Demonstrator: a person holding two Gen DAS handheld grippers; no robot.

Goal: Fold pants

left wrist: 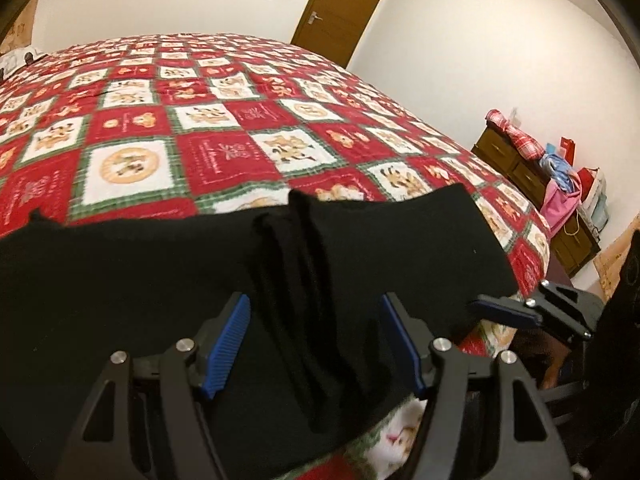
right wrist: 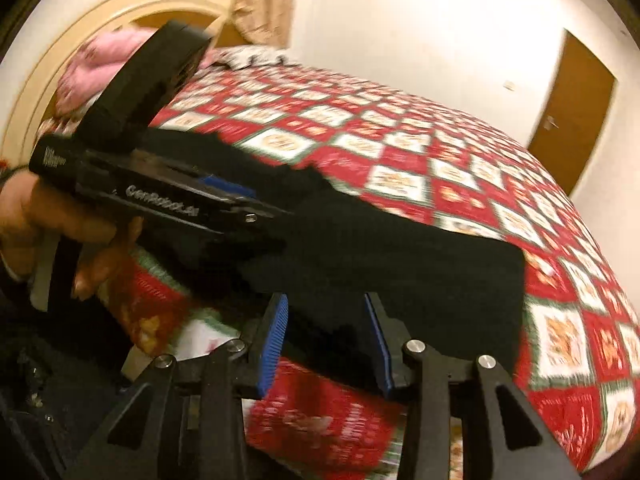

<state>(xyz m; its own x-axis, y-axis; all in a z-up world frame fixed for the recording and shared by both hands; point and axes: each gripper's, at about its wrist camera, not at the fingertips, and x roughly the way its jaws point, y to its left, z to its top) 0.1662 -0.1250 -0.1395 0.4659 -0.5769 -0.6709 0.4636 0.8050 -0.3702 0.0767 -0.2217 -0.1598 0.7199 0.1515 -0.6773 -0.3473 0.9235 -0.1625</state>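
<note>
Black pants (left wrist: 160,280) lie flat along the near edge of a bed with a red patchwork quilt (left wrist: 200,120). A bunched ridge of the cloth runs up between the blue pads (left wrist: 228,344) of my left gripper (left wrist: 316,344), which stands open and wide over it without pressing. My right gripper (left wrist: 492,310) shows at the pants' right end. In the right wrist view the pants (right wrist: 420,272) stretch away to the left, and my right gripper (right wrist: 326,340) is open with the cloth's near edge between its pads. My left gripper (right wrist: 260,204) is seen side-on over the pants.
A person's hand (right wrist: 48,216) holds the left gripper. A brown door (left wrist: 340,12) is in the far wall. A dresser (left wrist: 532,172) piled with clothes stands right of the bed. A headboard (right wrist: 60,64) and a pink pillow (right wrist: 100,60) are at the bed's left end.
</note>
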